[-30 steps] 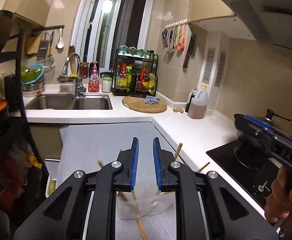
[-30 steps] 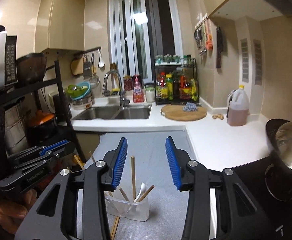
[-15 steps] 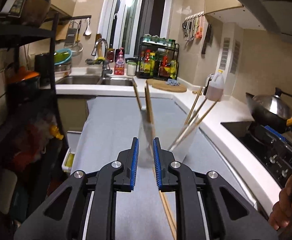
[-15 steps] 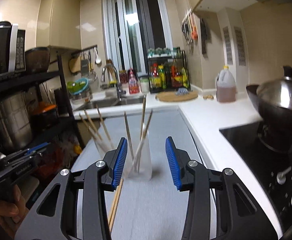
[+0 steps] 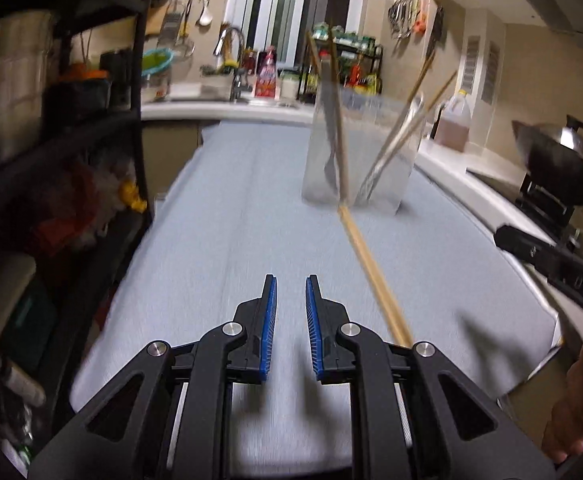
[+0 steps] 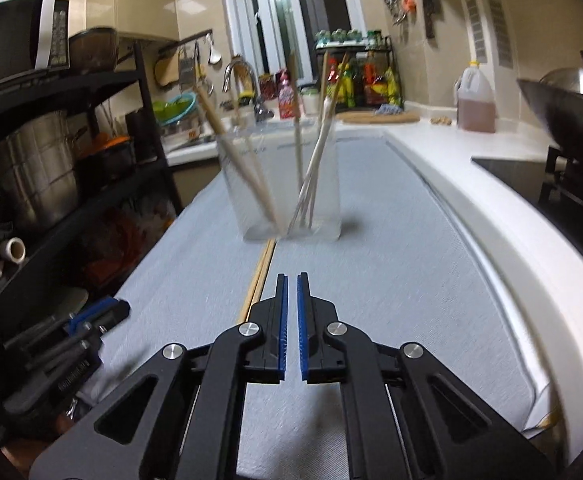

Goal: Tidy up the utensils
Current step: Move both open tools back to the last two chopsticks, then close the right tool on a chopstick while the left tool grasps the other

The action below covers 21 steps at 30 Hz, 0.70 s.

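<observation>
Nearest you, your left gripper point(image 5: 290, 280) hangs low over the grey mat point(image 5: 231, 240) with its blue pads a narrow gap apart and nothing between them. Your right gripper point(image 6: 292, 276) has just been closing and now has its pads almost together, also on nothing; the mat shows through the slit.

Just to the left of your right gripper's fingers, a pair of wooden chopsticks point(image 6: 260, 276) lies flat on the mat, side by side, running away from you up to the foot of the container. In the left wrist view the same pair passes to the right of that gripper.

Further along, upright on the mat, stands the clear plastic holder point(image 6: 291, 184). Inside it, chopsticks point(image 6: 239, 160) lean to the left wall, and another bunch of light sticks point(image 6: 317, 156) leans right of middle; one more stands nearly upright between them. The left wrist view also shows a metal spoon or fork point(image 5: 395, 140) among them, but blur hides which.

Beyond the desk, a jug of brown liquid point(image 6: 475, 100) sits on the white counter, and a wok point(image 6: 571, 104) stands on the stove at right.
</observation>
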Motion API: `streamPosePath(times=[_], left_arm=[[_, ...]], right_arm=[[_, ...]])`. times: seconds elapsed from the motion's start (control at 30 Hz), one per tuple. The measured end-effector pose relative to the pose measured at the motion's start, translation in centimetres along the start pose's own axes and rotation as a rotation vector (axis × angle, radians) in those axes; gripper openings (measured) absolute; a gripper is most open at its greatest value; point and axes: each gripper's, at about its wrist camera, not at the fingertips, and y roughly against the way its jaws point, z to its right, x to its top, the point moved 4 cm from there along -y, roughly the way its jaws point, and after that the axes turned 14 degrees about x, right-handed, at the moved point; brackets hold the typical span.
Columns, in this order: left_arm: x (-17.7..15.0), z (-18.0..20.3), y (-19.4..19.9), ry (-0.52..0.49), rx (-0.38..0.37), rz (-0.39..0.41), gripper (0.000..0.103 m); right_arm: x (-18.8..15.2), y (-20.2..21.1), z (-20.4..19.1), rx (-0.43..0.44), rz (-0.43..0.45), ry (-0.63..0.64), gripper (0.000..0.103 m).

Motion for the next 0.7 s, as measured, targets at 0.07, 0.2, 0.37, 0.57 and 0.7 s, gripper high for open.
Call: streamPosePath(times=[0.07,0.2,0.37,0.57,0.7], left_arm=[[-1.9,0.0,-0.3,-0.017,0.015,-0.018,0.015],[-3.3,-0.3,0.1,-0.051,0.031,0.009,0.015],[-3.6,-0.8,0.3,-0.046,0.044,0.023,0.015],[-3.9,-0.8,0.5,-0.043,0.036,0.030,0.015],[-4.0,-0.7,0.4,-0.042,0.035,0.031,0.015]], right_arm=[[-1.3,-1.0,-0.5,0.022,-0.037,-0.003,0.007],[-3.1,-2.8,-1.3,0.054,-0.103,-0.009,0.007],[-4.6,-4.6,-2.0,0.075,-0.159,-0.023,0.007],[-5.6,-6.0,-2.5,0.078,-0.215,-0.017,0.011],[-5.9,-6.3,-2.6,0.077,-0.231,-0.017,0.016]])
